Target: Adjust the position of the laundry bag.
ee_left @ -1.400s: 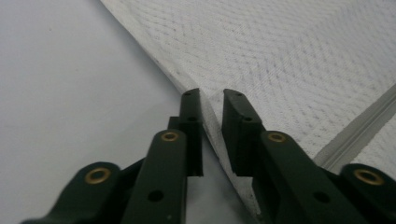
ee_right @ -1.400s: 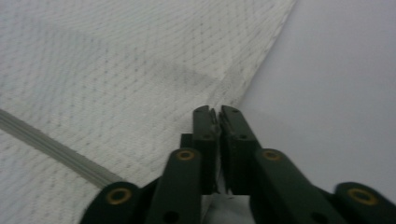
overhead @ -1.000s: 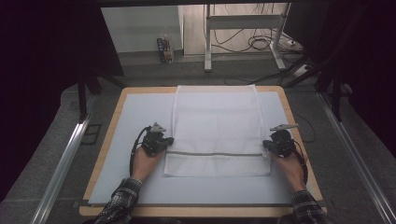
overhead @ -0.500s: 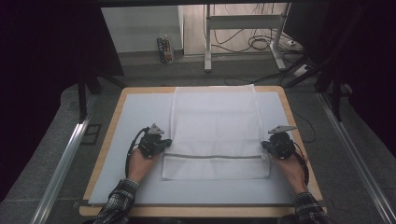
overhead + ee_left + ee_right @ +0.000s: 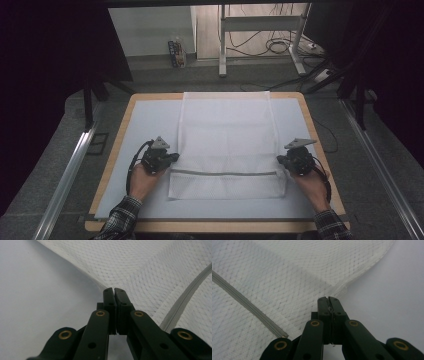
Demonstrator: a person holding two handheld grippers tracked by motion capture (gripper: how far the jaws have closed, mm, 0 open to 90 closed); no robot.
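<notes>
White mesh bag (image 5: 226,140) lies flat, mid-table (image 5: 130,130), on pale mat; grey zipper (image 5: 222,173) runs across near end. Left gripper (image 5: 172,157) pinches bag's left edge, jaws closed on mesh. Right gripper (image 5: 281,160) likewise clamps right edge. Bag's contents: cannot tell.

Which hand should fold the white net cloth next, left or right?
Neither alone. The left tool pinches the cloth at its left edge, the right tool at its right edge, level, so both move together.
</notes>
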